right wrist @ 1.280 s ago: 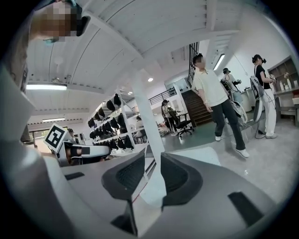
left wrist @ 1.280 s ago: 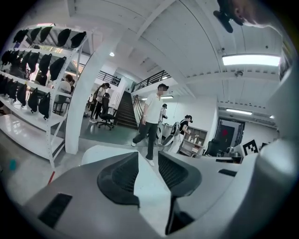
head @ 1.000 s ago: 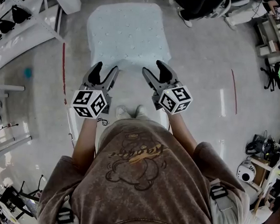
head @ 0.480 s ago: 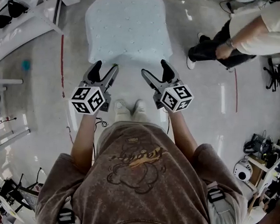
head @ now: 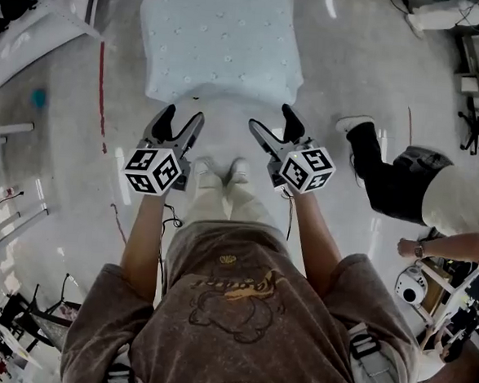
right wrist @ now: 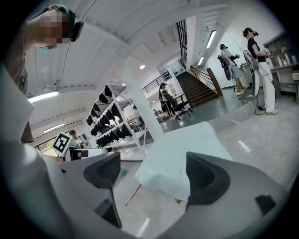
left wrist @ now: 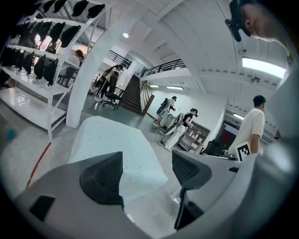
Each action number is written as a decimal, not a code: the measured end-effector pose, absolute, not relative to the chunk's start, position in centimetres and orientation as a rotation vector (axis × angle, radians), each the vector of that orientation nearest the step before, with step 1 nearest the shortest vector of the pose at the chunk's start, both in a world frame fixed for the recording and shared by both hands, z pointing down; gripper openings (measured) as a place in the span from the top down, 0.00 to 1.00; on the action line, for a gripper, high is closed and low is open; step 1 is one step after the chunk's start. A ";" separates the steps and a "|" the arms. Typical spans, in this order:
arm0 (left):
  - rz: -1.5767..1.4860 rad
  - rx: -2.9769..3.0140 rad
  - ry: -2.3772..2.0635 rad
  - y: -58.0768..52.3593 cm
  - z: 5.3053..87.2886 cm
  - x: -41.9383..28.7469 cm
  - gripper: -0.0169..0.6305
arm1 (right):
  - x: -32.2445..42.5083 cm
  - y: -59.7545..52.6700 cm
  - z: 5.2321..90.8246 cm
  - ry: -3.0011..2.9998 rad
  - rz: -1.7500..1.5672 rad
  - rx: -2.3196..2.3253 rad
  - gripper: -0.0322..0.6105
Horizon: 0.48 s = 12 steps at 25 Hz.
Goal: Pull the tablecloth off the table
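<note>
Glossy pale floor (head: 62, 158) fills the workshop, with white shelving (head: 22, 24) holding dark items at the far left. A small teal object (head: 38, 97) lies on the floor near it, and a red line (head: 101, 95) runs along the floor just to its right.

Next comes the left gripper (head: 183, 119), held level in front of the person. Its jaws stand wide apart with nothing between the pads. In the left gripper view, the left gripper (left wrist: 147, 172) looks past its tips at the cloth.

At the far centre, the pale blue tablecloth (head: 221, 42) lies spread over the table and drapes down its sides. Its near edge hangs just beyond both sets of tips and touches neither. The person's light shoes (head: 220, 170) stand on the floor between the two grippers.

The right gripper (head: 271, 119) is spread fully open and also holds nothing. The right gripper view shows the tablecloth (right wrist: 182, 154) ahead of the pads, clear of them.

Further right, a second person (head: 404, 182) in dark trousers and a white shoe is on the floor.
</note>
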<state>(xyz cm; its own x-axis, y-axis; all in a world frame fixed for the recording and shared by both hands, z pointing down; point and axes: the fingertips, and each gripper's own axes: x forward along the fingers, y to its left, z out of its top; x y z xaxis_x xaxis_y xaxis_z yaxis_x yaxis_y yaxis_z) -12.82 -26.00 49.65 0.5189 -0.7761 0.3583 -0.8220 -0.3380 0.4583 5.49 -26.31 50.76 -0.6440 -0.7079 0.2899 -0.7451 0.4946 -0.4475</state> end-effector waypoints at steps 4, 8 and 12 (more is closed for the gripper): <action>0.090 2.141 -1.280 -26.3 52.0 -12.9 0.48 | 6.5 -26.5 53.8 -2.609 0.913 1.312 0.28; 0.118 2.116 -1.282 -26.7 54.9 -13.3 0.48 | 7.8 -26.4 57.4 -2.547 0.972 1.321 0.28; 0.120 2.076 -1.281 -27.2 57.9 -13.7 0.48 | 9.4 -26.7 60.9 -2.492 1.020 1.346 0.28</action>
<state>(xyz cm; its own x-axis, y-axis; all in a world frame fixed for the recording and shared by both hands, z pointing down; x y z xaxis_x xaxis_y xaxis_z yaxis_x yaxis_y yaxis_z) -13.75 -27.23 57.89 0.5103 -0.7554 0.4110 -0.8185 -0.2800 0.5017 9.37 -26.68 60.86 -0.5930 -0.6928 0.4103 -0.7816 0.3729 -0.5000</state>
